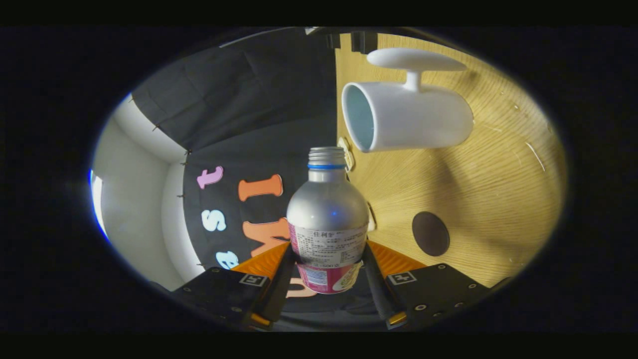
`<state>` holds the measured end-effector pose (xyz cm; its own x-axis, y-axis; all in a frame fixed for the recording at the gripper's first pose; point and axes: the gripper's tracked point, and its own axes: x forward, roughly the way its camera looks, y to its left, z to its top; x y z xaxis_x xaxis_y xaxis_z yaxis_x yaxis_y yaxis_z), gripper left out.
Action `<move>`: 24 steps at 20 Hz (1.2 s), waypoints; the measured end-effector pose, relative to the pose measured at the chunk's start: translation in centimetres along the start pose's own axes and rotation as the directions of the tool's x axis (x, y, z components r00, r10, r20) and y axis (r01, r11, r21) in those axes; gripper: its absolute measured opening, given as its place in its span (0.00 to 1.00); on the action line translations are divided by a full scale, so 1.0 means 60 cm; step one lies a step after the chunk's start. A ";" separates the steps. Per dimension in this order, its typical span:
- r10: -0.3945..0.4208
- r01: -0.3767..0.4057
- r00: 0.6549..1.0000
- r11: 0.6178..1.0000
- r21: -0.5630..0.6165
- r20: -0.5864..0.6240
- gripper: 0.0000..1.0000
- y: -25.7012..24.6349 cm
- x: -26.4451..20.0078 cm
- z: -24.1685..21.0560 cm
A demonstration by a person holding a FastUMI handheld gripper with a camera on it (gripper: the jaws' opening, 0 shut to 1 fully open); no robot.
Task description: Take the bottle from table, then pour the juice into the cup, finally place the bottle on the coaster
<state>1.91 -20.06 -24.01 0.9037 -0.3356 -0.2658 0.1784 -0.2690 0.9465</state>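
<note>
Clamping the bottle (327,219), the gripper (326,259) tilts it mouth-first toward the cup (406,122) — coaster (430,233) lies beside

The gripper (326,264) is rolled well over onto its side, so the scene ahead of it appears turned sideways. Its two fingers (279,279) are closed in on the bottle (327,224), one against each side of the lower body, seemingly pressing firmly, with the bottle's neck pointing forward beyond the fingertips
</note>
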 end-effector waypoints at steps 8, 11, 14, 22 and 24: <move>0.031 -0.033 0.999 0.995 0.089 0.028 0.73 0.009 0.000 0.006; 0.030 -0.032 0.999 0.996 0.084 0.028 0.73 0.010 0.000 0.006; 0.033 -0.035 0.999 0.996 0.083 0.031 0.72 0.011 -0.003 0.011; 0.038 -0.041 0.998 0.994 0.097 0.041 0.72 0.012 0.003 0.018; 0.040 -0.045 0.998 0.994 0.102 0.046 0.72 0.014 0.004 0.021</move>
<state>1.81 -21.49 -23.51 0.8914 -0.3873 -0.2355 0.0969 -0.3446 0.9337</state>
